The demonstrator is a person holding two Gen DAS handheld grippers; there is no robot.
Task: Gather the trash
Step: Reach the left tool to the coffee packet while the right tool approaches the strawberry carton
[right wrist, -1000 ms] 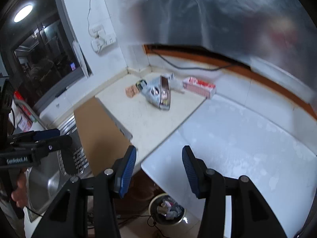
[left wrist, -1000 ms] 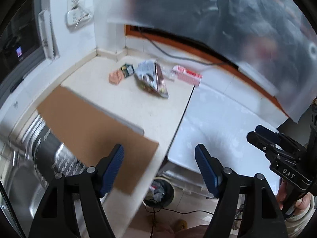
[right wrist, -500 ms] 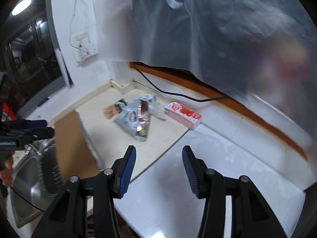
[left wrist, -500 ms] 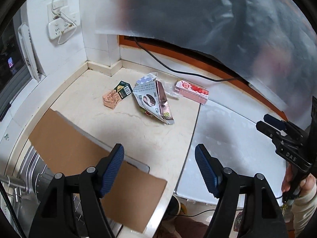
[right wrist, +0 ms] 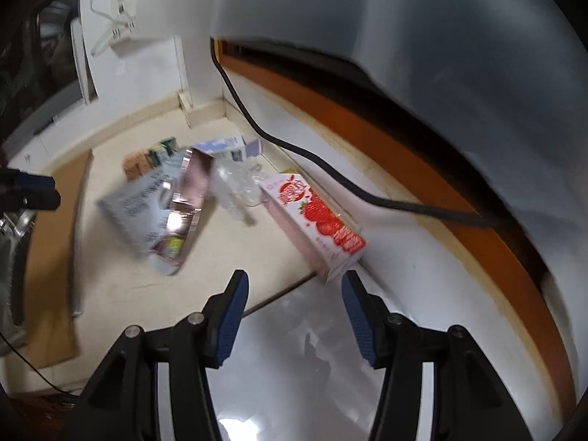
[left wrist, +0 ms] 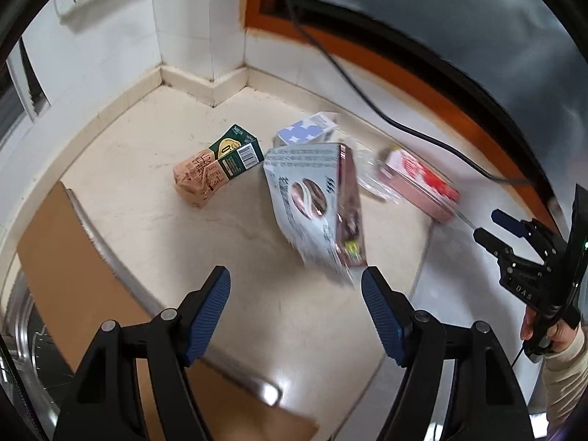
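Trash lies in the counter's corner: a silver snack bag (left wrist: pixel 316 205) (right wrist: pixel 161 202), a pink strawberry carton (left wrist: pixel 419 183) (right wrist: pixel 316 217), a crumpled brown and green carton (left wrist: pixel 217 169) (right wrist: pixel 150 154), a white and blue carton (left wrist: pixel 308 132) (right wrist: pixel 228 147) and clear plastic wrap (right wrist: pixel 239 183). My left gripper (left wrist: pixel 296 294) is open and empty, just short of the snack bag. My right gripper (right wrist: pixel 292 294) is open and empty, just short of the strawberry carton; it also shows at the right of the left wrist view (left wrist: pixel 514 242).
A brown cardboard sheet (left wrist: pixel 70 279) lies over the steel sink (left wrist: pixel 22 330) at the left. A black cable (right wrist: pixel 330 169) runs along the back wall. A white surface (right wrist: pixel 312 367) adjoins the beige counter (left wrist: pixel 154 228). A power strip (right wrist: pixel 117 33) hangs on the wall.
Both grippers have moved forward and down toward the trash pile, which now looks much larger. Both stay open.
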